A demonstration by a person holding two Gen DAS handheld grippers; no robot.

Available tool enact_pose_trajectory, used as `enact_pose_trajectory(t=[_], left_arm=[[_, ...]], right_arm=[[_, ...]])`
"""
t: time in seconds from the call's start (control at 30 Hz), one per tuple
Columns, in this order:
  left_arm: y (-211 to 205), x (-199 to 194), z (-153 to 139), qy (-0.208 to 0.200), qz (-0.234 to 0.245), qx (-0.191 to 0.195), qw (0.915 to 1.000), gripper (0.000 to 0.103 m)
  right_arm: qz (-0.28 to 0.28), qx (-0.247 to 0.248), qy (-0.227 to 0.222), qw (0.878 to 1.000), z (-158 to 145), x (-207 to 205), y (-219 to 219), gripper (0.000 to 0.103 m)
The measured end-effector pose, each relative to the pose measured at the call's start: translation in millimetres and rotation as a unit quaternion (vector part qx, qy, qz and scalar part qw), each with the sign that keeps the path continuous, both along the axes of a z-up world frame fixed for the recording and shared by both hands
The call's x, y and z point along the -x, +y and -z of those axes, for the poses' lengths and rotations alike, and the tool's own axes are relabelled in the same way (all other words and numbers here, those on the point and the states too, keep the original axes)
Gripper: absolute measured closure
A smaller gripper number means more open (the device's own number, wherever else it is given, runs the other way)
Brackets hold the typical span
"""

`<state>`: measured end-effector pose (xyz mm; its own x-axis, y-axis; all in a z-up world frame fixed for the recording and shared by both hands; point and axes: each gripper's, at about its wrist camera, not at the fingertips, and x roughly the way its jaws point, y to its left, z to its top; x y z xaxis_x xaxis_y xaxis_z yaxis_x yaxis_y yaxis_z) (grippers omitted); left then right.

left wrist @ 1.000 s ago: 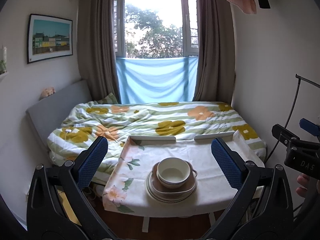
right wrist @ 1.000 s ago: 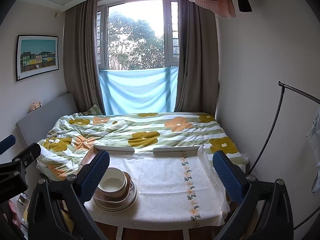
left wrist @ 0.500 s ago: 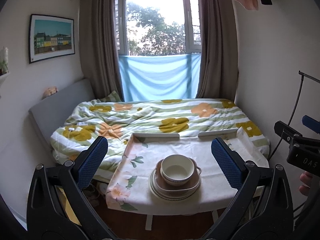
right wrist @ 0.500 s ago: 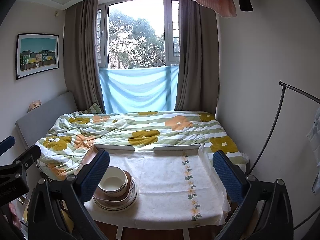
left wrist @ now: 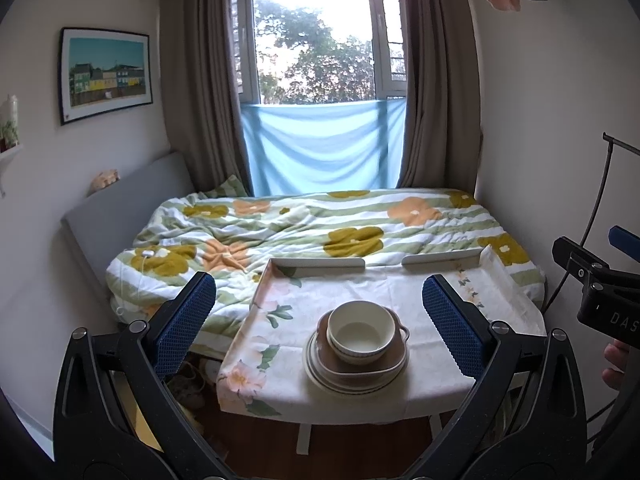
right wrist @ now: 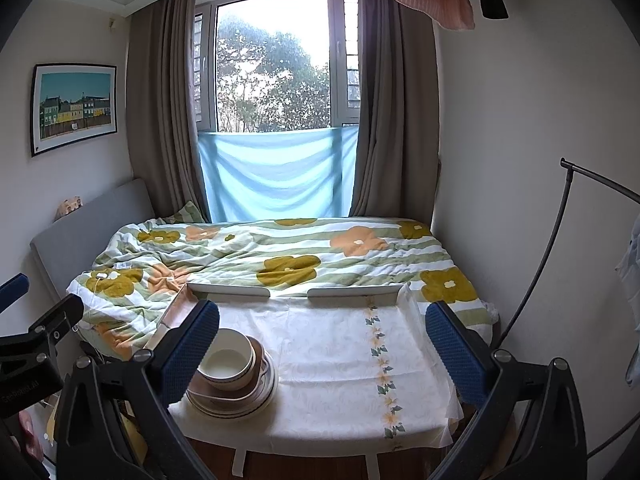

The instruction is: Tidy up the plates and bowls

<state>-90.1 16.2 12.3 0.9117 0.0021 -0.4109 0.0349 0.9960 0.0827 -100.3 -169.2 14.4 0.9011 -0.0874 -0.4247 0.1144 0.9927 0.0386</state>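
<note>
1. We see a small table (left wrist: 360,288) draped in a floral cloth (left wrist: 256,376) at the foot of a bed, with one stack of crockery standing on its near left part.
2. The stack – a cream bowl (left wrist: 357,336) nested in a brown dish with small side handles (left wrist: 394,364), which rests on cream plates (left wrist: 320,378) with dark rim lines – stands upright and untouched.
3. From the left wrist camera, we look between the left gripper (left wrist: 318,320) fingers; its jaws stand wide apart with nothing between the blue pads (left wrist: 184,320), and the stack lies ahead, framed between them.
4. From the right wrist camera, we find the right gripper (right wrist: 320,344) likewise with jaws spread wide and gripping nothing; the same bowl (right wrist: 226,362) and plates (right wrist: 256,400) show just beside its left pad (right wrist: 190,352), partly hidden by it.
5. Each tool appears in the other's view: the right one at the right edge of the left view with fingertips of a hand (left wrist: 614,364) below it, the left one at the left edge of the right view.
6. Behind the table, we note a bed under a flowered quilt (right wrist: 280,252), a window with grey curtains (right wrist: 160,120) and a pale blue cloth (right wrist: 276,172) across its lower part – and a framed picture (right wrist: 74,108) on the left wall.
</note>
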Motion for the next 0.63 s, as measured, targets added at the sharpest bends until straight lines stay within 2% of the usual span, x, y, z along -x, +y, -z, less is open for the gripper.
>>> enact_pose_trajectory(t=[0.63], left_arm=[[11.9, -8.7, 6.3, -0.001, -0.028, -0.016, 0.9995, 0.0]], right_arm=[[-0.004, 0.0, 0.012, 1.0, 7.6, -5.8, 5.6, 0.0]])
